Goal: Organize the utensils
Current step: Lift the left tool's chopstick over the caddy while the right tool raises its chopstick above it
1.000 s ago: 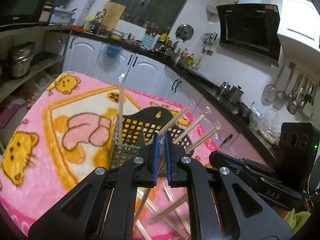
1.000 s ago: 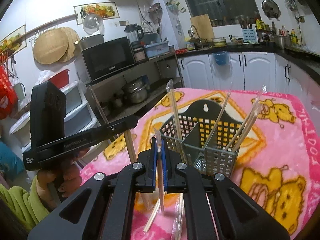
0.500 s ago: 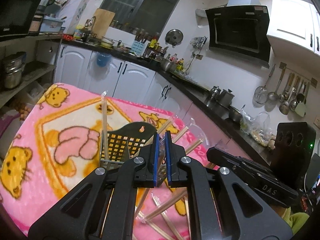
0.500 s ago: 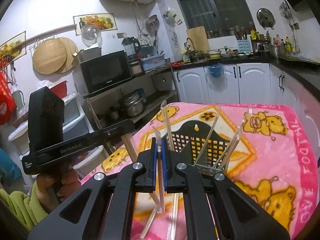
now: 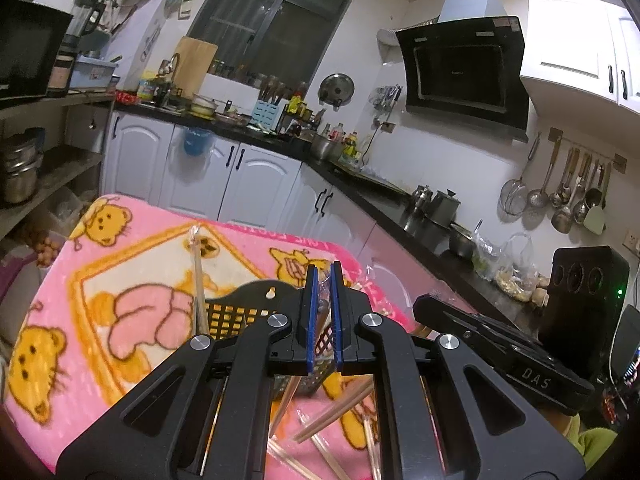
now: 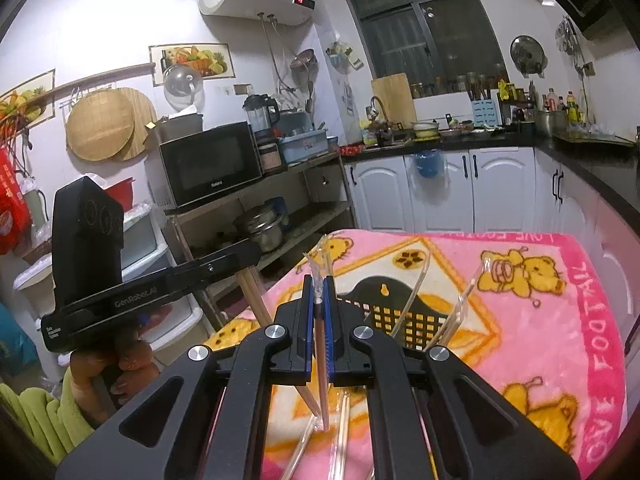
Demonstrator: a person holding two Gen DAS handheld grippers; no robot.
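Observation:
A black mesh utensil basket (image 5: pixel 240 314) (image 6: pixel 416 320) stands on the pink bear blanket (image 5: pixel 120 280) with several wrapped chopsticks (image 5: pixel 198 280) upright in it. My left gripper (image 5: pixel 323 320) is shut on a wrapped chopstick pair (image 5: pixel 286 398), held above the blanket in front of the basket. My right gripper (image 6: pixel 318 328) is shut on a wrapped chopstick pair (image 6: pixel 322 380), held upright in front of the basket. More wrapped chopsticks (image 5: pixel 332 416) (image 6: pixel 342 428) lie loose on the blanket under the grippers.
The right gripper's body (image 5: pixel 520 356) shows at the right of the left wrist view; the left gripper's body (image 6: pixel 120 292) shows at the left of the right wrist view. Kitchen cabinets (image 6: pixel 440 192), a shelf with a microwave (image 6: pixel 212 164) and a counter (image 5: pixel 380 192) surround the table.
Both grippers have risen and drawn back from the basket with their chopsticks; the basket now sits lower and smaller in both views.

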